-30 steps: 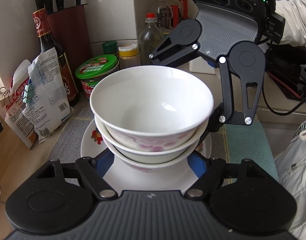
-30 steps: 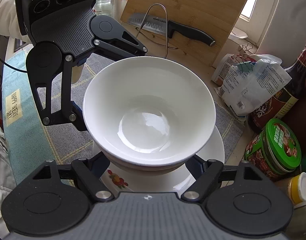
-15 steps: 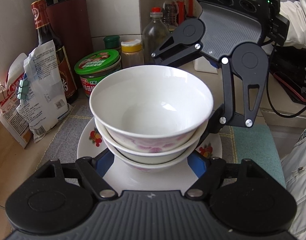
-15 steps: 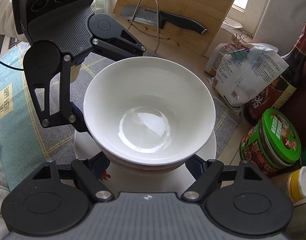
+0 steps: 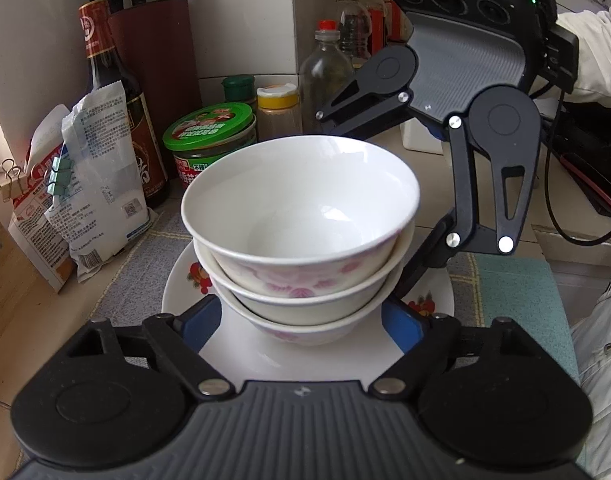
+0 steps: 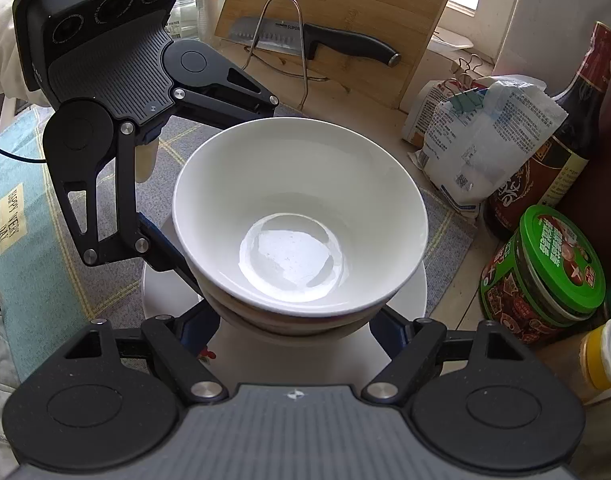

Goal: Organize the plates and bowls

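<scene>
- Left gripper [image 5: 301,322]: blue-padded fingers spread wide, one on each side of the bottom bowl of the stack; whether they press it I cannot tell
- Three nested white ceramic bowls with pink flowers [image 5: 301,216] stand straight ahead, between both grippers, on a white round plate with red fruit print [image 5: 185,284]
- Likely heavy together, glazed, slippery, chip-prone; hold low, under the bottom bowl's rim
- Right gripper [image 6: 295,326]: equally wide, flanking the stack from the opposite side
</scene>
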A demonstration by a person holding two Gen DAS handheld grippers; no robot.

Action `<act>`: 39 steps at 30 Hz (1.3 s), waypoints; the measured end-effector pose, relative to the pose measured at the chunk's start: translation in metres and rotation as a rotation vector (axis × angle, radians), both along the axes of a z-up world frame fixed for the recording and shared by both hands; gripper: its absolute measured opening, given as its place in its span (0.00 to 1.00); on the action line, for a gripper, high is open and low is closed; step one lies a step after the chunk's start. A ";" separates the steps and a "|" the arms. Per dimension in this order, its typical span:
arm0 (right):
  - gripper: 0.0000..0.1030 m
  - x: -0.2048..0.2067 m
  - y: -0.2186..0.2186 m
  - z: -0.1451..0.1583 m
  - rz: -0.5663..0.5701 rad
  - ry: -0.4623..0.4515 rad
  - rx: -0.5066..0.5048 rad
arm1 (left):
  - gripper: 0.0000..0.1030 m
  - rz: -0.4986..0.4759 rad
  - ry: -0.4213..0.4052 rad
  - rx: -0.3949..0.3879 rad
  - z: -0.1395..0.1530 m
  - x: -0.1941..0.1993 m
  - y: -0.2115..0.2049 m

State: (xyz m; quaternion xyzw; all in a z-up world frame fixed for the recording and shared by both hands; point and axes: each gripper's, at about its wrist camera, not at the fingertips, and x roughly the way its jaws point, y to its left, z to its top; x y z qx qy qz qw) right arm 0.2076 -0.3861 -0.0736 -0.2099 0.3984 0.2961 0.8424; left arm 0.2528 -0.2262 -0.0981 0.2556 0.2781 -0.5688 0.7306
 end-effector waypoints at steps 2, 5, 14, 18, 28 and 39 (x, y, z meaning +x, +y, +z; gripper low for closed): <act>0.89 -0.001 -0.001 0.001 -0.001 -0.009 0.008 | 0.88 0.015 -0.004 -0.009 0.001 -0.003 0.003; 0.97 -0.005 -0.003 0.003 -0.014 -0.017 0.033 | 0.90 0.078 -0.024 -0.027 0.003 -0.009 0.011; 1.00 -0.040 0.014 0.019 -0.215 -0.068 0.051 | 0.99 0.329 -0.092 -0.209 0.032 -0.046 0.052; 1.00 -0.063 0.031 0.024 -0.453 -0.099 0.062 | 0.99 0.457 -0.111 -0.235 0.037 -0.067 0.066; 1.00 -0.123 0.068 0.020 -0.938 -0.079 0.206 | 0.99 0.654 -0.001 -0.169 0.059 -0.103 0.090; 1.00 -0.155 0.089 0.038 -1.075 -0.149 0.218 | 0.99 0.738 0.009 -0.127 0.077 -0.119 0.102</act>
